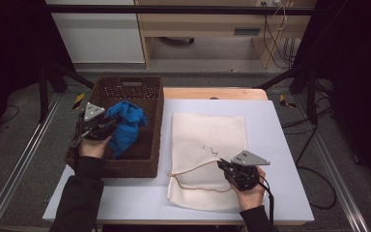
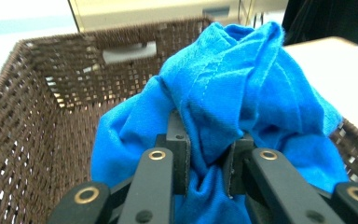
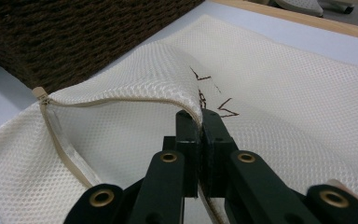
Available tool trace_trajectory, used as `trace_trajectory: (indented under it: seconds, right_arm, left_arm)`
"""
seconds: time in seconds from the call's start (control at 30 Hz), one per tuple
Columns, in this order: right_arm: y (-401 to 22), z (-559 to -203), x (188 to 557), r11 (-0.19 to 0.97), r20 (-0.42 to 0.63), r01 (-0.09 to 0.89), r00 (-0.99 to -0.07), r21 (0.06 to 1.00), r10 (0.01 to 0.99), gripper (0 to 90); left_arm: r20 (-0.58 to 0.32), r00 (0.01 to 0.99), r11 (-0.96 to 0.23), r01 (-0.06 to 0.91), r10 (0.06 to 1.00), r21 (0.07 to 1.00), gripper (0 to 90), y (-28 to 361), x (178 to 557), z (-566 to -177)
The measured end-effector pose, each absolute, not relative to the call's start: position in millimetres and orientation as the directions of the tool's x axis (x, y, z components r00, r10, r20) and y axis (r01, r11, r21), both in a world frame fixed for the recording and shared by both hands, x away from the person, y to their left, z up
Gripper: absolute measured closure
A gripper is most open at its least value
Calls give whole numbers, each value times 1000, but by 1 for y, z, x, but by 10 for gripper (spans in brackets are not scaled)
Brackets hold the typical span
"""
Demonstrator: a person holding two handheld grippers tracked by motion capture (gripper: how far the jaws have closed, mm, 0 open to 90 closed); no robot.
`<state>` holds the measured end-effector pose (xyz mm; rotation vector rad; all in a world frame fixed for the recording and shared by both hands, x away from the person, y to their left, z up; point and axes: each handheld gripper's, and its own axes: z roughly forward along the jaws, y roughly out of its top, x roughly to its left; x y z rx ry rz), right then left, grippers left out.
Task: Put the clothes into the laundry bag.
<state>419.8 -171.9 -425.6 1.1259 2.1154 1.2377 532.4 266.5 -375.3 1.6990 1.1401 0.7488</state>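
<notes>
A blue cloth (image 1: 128,124) hangs bunched over the brown wicker basket (image 1: 107,165) at the table's left. My left gripper (image 1: 110,123) is shut on the blue cloth (image 2: 242,102), whose folds are pinched between the black jaws of the left gripper (image 2: 206,161). A cream mesh bag (image 1: 207,140) with a zipper lies flat on the white table, to the right of the basket. My right gripper (image 1: 223,165) is shut on the upper lip of the bag's opening and lifts it. In the right gripper view the right gripper (image 3: 200,122) clamps the zipper edge of the mesh bag (image 3: 298,88).
The basket (image 2: 32,112) has a handle slot in its far wall. The white table surface (image 1: 280,145) lies on a wooden top. Behind the table stand a wooden desk and cables on the floor. Metal rails run along both sides.
</notes>
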Motion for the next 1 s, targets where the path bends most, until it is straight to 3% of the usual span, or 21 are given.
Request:
trace_trajectory:
  seconds: [0.47,0.67,1.0]
  right_arm:
    - [-173,-425,420,261,31,423,-570,868,821,871]
    - [-173,-425,420,264,29,423,-571,867,820,872]
    - [-173,-424,420,259,33,425,-568,867,822,872]
  left_arm:
    - [-18,383,-84,248,924,965,761,270,520,-344]
    - [-29,417,-50,178,909,983,761,268,501,-317]
    - [-27,470,-45,140,882,989,761,263,474,-288]
